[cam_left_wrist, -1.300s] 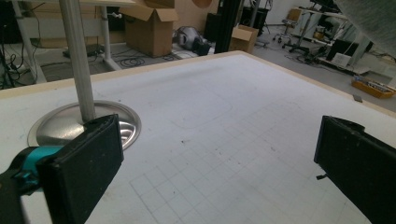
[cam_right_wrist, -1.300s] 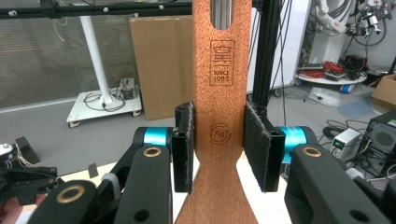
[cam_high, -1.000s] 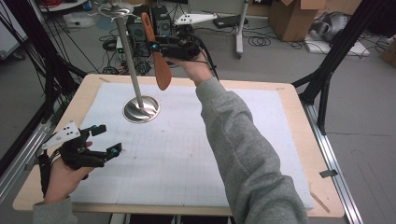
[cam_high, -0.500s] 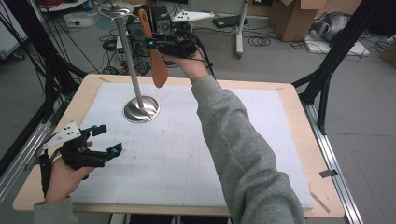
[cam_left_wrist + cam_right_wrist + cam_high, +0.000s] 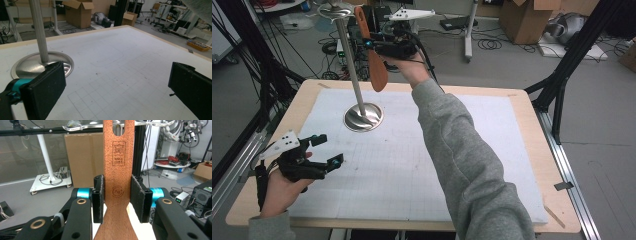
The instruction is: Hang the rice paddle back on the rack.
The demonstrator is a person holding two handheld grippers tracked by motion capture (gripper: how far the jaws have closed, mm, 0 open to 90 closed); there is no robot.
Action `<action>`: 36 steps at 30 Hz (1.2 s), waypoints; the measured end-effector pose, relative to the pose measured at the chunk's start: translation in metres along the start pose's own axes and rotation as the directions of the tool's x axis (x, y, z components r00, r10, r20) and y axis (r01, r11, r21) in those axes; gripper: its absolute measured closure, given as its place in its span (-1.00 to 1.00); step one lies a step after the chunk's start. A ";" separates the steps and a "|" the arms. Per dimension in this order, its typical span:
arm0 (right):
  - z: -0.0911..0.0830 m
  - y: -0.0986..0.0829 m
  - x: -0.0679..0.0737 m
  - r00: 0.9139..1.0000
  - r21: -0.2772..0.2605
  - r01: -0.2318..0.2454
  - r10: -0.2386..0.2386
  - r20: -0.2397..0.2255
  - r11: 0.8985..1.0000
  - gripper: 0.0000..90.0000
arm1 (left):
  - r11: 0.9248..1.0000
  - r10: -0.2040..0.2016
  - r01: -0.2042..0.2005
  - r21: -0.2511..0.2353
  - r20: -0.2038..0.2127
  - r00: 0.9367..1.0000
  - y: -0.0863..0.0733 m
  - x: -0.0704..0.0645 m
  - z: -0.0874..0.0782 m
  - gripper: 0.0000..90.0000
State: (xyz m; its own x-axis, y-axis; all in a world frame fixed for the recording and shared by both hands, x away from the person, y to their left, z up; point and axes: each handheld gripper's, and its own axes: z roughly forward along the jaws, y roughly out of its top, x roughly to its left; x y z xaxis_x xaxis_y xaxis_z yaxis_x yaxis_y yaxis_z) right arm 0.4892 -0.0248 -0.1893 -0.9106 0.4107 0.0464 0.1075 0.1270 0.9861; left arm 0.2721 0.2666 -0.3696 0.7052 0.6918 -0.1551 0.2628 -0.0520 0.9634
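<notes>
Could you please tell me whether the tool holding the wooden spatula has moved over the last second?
Yes: the right tool has carried the wooden spatula slightly left, closer to the metal stand's pole.

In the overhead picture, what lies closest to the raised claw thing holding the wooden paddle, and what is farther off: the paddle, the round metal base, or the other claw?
From the right gripper outward, in the high view:
1. Wooden spatula, clamped in its jaws, hanging down.
2. Metal stand base, below on the mat, far left.
3. Left gripper, near the table's front left corner.

grey sleeves (image 5: 462, 150); black grippers (image 5: 319, 152) with teal joints, white plates.
</notes>
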 end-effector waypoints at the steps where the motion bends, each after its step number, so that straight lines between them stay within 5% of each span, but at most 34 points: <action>1: 0.000 0.000 0.000 1.000 -0.001 0.001 -0.001 0.001 1.000 0.45 | 1.000 0.001 -0.001 0.000 0.000 1.000 0.000 0.000 0.000 -0.96; 36: 0.013 -0.011 -0.001 0.999 -0.004 -0.033 0.033 -0.011 0.999 0.39 | 1.000 -0.011 0.011 0.010 0.002 1.000 -0.001 0.000 0.002 -0.96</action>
State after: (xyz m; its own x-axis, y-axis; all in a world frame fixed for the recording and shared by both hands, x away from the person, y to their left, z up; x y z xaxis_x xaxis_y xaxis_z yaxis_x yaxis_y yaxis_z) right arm 0.4938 -0.0151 -0.2026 -0.9108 0.4050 0.0807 0.1360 0.1096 0.9846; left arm 0.2729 0.2652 -0.3714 0.7035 0.6909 -0.1665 0.2774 -0.0513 0.9594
